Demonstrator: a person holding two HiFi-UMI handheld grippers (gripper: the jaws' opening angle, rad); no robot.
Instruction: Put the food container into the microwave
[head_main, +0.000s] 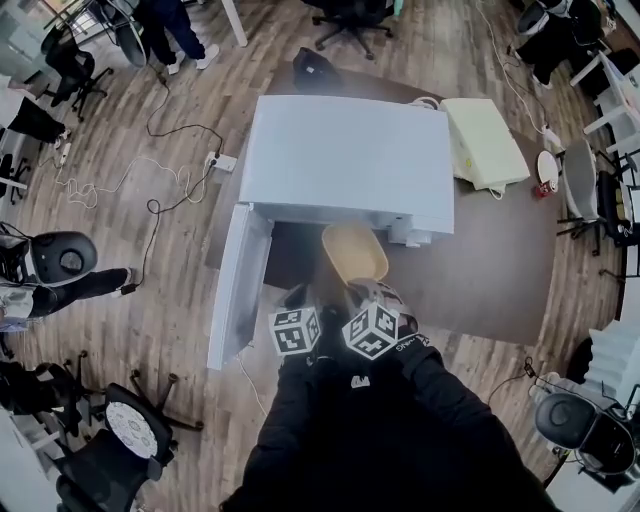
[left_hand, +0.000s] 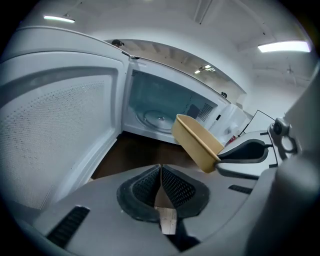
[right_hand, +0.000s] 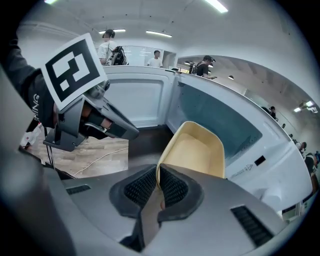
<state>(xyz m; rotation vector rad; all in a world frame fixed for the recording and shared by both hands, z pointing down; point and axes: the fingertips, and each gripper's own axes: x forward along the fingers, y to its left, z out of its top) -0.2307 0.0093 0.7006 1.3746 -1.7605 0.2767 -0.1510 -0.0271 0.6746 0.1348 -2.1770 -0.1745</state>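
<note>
A white microwave (head_main: 350, 160) stands on a brown table, its door (head_main: 238, 285) swung open to the left. The tan food container (head_main: 355, 250) hangs tilted in the air just in front of the open cavity. My right gripper (head_main: 352, 292) is shut on its near rim (right_hand: 165, 165), and the container's open side (right_hand: 197, 152) faces up. The left gripper view shows the container (left_hand: 197, 141) to the right of the glass turntable (left_hand: 157, 119). My left gripper (left_hand: 160, 172) is shut, pads touching, with nothing between them. It sits beside the right one, near the door (left_hand: 55, 130).
A flat cream box (head_main: 485, 140) lies on the table (head_main: 480, 270) right of the microwave. Cables and a power strip (head_main: 222, 162) lie on the wooden floor at left. Office chairs (head_main: 130, 430) stand around, and people stand in the far background.
</note>
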